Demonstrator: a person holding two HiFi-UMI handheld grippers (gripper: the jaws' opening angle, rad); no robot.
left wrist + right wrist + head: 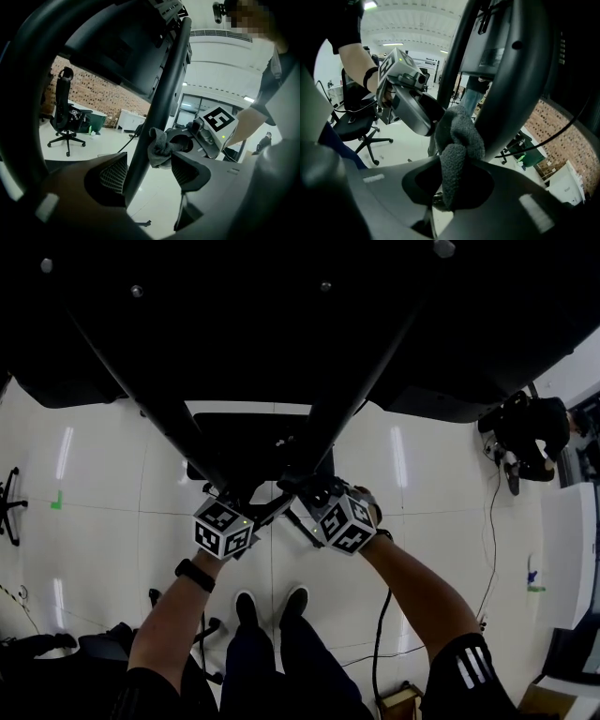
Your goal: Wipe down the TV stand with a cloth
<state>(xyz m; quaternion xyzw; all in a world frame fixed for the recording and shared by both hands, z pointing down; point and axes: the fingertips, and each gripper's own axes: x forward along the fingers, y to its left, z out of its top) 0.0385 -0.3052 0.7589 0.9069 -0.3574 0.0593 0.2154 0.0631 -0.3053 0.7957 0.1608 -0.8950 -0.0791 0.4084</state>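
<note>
Black wristband (194, 575), white-striped sleeve (466, 662) — dark shoes (246, 607)

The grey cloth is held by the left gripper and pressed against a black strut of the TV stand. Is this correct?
Not quite. The grey cloth is held by the right gripper, not the left one: the right gripper view shows its jaws shut on it, against the black strut. The left gripper has its jaws apart.
</note>
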